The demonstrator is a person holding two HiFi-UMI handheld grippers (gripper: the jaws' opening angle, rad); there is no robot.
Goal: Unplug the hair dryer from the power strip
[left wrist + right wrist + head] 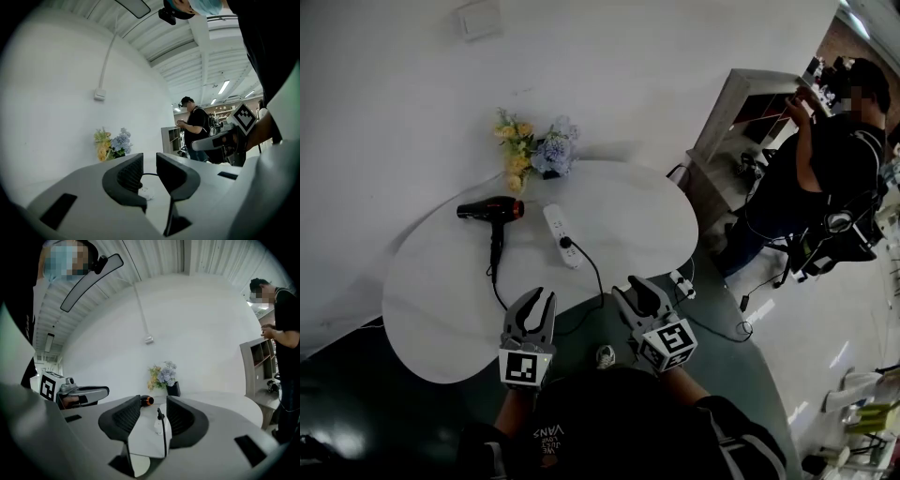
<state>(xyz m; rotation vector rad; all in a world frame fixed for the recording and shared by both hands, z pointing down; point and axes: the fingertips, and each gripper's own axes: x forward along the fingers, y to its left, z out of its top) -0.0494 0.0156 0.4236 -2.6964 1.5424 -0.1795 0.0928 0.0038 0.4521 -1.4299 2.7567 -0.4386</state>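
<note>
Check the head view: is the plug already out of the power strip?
No, the black plug sits in the white power strip.

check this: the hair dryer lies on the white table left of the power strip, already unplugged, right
Not unplugged: the head view shows its black plug seated in the power strip. The hair dryer does lie on the white table, left of the strip.

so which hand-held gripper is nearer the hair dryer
Left. The left hand-held gripper is on the person's side of the hair dryer, slightly to its right; the right hand-held gripper is farther right, past the power strip.
</note>
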